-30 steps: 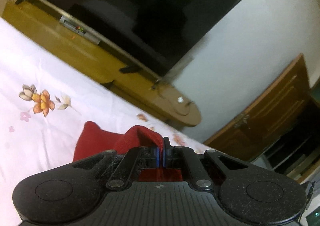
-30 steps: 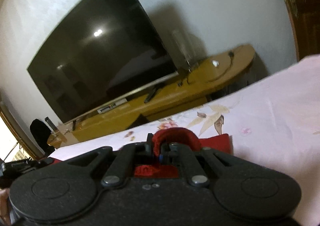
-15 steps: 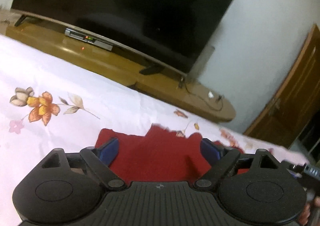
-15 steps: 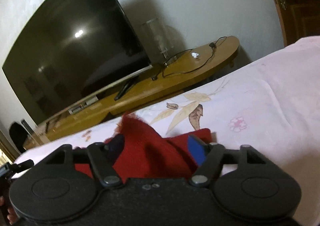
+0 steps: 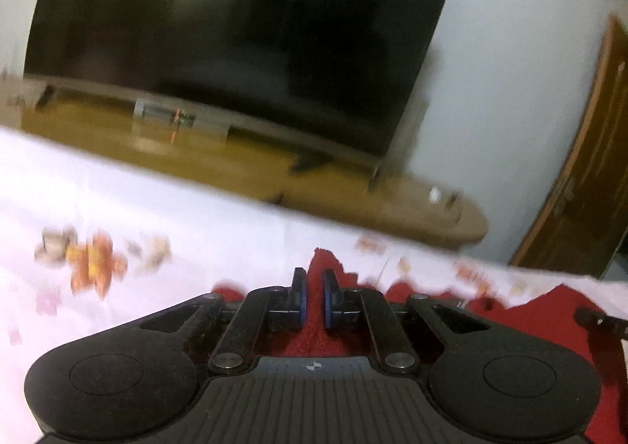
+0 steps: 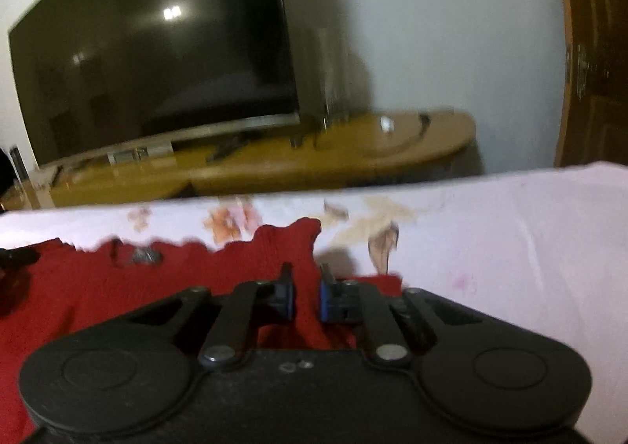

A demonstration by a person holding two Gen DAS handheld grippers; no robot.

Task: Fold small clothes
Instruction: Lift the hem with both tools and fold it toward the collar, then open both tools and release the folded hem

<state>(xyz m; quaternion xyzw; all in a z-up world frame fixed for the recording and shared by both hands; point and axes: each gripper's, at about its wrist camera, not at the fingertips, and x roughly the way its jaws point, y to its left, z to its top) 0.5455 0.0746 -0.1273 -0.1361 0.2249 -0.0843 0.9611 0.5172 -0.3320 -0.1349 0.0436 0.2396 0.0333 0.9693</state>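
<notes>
Two grippers are in your hands, and both sit low over the red knitted garment (image 5: pixel 549 310) spread on the white floral bedsheet (image 5: pixel 196 216). In the left wrist view, your left gripper (image 5: pixel 314 298) fills the lower centre of the frame; its blue-padded fingers (image 5: pixel 300 296) stand a narrow gap apart with a raised peak of the red fabric showing between them, but whether they press on it is not clear. In the right wrist view, your right gripper (image 6: pixel 305 296) is likewise at lower centre, fingers (image 6: pixel 325 296) slightly apart with a ridge of the cloth (image 6: pixel 98 287) running up between them. The garment stretches toward the left edge there. Behind the bed, a large dark television (image 6: pixel 157 71) stands on a long yellow-brown wooden cabinet (image 6: pixel 333 157). Both views are motion-blurred.
</notes>
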